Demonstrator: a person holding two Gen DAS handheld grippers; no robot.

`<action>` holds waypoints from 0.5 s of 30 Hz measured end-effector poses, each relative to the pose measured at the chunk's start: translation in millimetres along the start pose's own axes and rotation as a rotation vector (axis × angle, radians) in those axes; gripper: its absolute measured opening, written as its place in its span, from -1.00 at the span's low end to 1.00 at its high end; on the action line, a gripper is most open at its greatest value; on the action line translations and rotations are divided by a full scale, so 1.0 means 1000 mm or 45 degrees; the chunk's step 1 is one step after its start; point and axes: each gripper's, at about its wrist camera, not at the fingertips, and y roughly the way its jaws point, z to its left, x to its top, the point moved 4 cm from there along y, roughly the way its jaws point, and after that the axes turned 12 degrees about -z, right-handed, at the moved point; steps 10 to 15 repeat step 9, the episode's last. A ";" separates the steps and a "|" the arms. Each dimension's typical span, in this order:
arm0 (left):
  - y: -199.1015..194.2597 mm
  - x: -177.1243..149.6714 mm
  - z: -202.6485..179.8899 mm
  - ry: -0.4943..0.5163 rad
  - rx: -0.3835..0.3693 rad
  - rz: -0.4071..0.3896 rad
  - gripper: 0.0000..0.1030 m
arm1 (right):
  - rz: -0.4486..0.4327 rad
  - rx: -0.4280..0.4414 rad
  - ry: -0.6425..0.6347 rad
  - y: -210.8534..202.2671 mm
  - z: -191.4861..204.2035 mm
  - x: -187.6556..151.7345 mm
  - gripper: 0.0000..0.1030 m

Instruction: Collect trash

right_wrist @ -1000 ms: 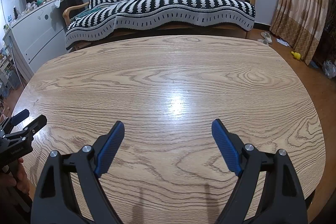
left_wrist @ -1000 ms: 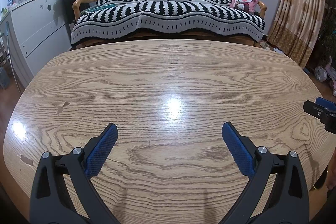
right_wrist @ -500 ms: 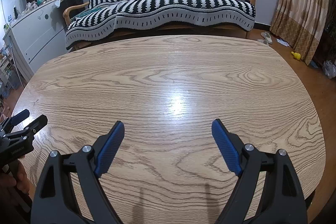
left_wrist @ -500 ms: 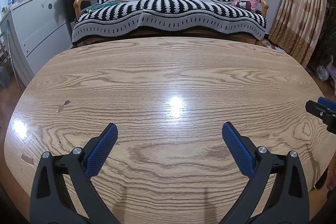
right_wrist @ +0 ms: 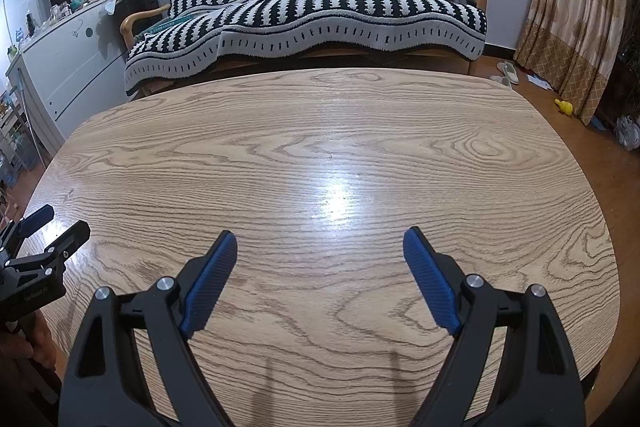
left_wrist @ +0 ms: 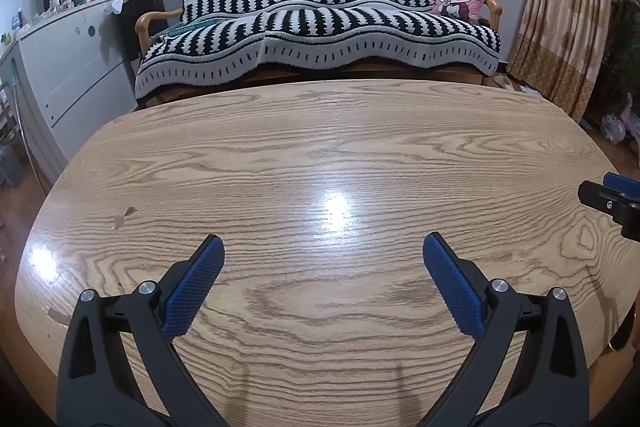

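Left wrist shows my left gripper (left_wrist: 323, 251) and right gripper (right_wrist: 320, 247), jaws wide, over the bench (left_wrist: 320, 147); no trash visible, so handling and grasp unjudgeable.

one table (left_wrist: 320, 147), one sofa (left_wrist: 320, 27)

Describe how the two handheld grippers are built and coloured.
The left gripper and the right gripper look alike: black plastic frames with triangular cut-outs, each splitting into two fingers. Every finger carries a blue, finely textured pad on its inner face and round silver pivot bolts at the joints. No cables or sleeves show. Small pale lettering marks the left gripper's side, unreadable.
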 end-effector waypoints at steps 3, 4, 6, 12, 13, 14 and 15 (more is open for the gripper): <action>0.001 0.000 0.000 -0.001 0.009 0.016 0.87 | 0.000 0.001 0.001 0.000 0.000 0.000 0.59; 0.002 0.000 0.000 -0.006 0.009 0.023 0.87 | 0.001 0.001 0.000 0.000 0.000 0.000 0.59; 0.003 0.000 0.001 -0.014 0.001 0.037 0.87 | 0.003 0.001 0.000 0.001 -0.001 0.001 0.59; 0.003 0.000 0.001 -0.017 0.010 0.040 0.87 | 0.005 0.001 0.000 0.002 -0.001 0.001 0.59; 0.003 0.000 0.001 -0.017 0.010 0.040 0.87 | 0.005 0.001 0.000 0.002 -0.001 0.001 0.59; 0.003 0.000 0.001 -0.017 0.010 0.040 0.87 | 0.005 0.001 0.000 0.002 -0.001 0.001 0.59; 0.003 0.000 0.001 -0.017 0.010 0.040 0.87 | 0.005 0.001 0.000 0.002 -0.001 0.001 0.59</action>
